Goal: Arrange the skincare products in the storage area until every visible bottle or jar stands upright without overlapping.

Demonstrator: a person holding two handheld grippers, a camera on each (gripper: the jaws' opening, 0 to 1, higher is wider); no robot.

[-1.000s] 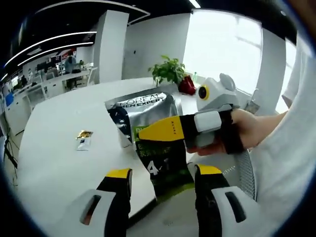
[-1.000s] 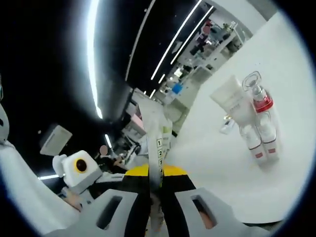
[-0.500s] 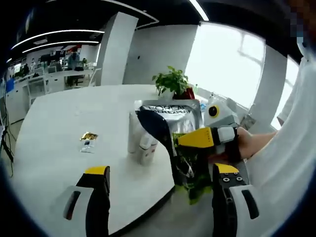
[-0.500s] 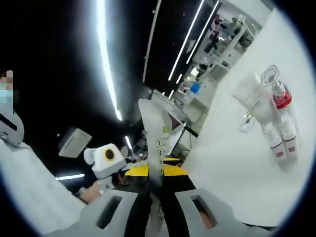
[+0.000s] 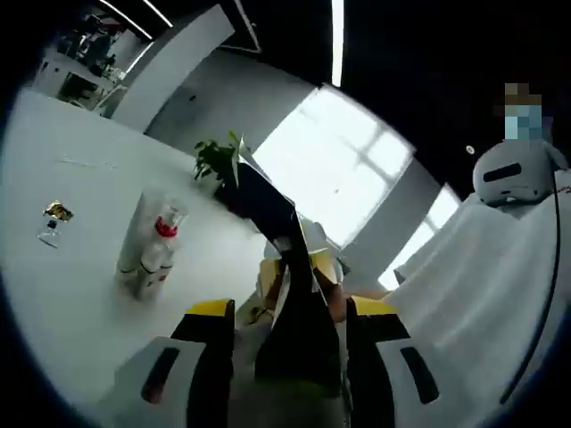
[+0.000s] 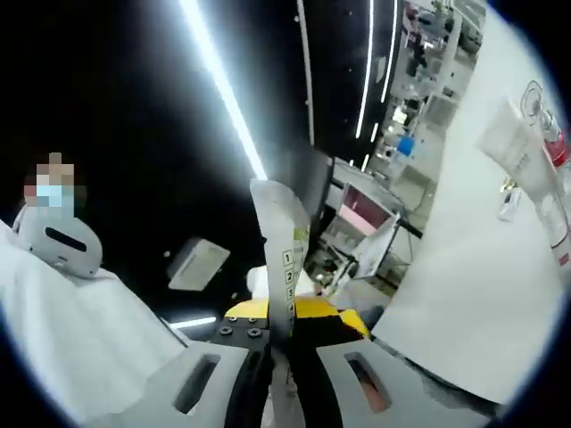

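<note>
On the white tabletop (image 5: 62,294) the bottles (image 5: 147,254) stand upright together. The pouch (image 5: 299,312) hangs off the tabletop between the parted left tongs (image 5: 284,357); the right tongs (image 6: 284,357) clamp its edge. Swung carelessly, it could topple them.

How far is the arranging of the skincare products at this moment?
Done: a cluster of bottles stands upright on the white table, one with a red collar. In hand: the right hand-held gripper is shut on a flat sachet pack, held off the table; the pack sits between the open jaws of the left hand-held gripper. Left: set the pack down, and perhaps deal with the small packet lying flat further off.
</note>
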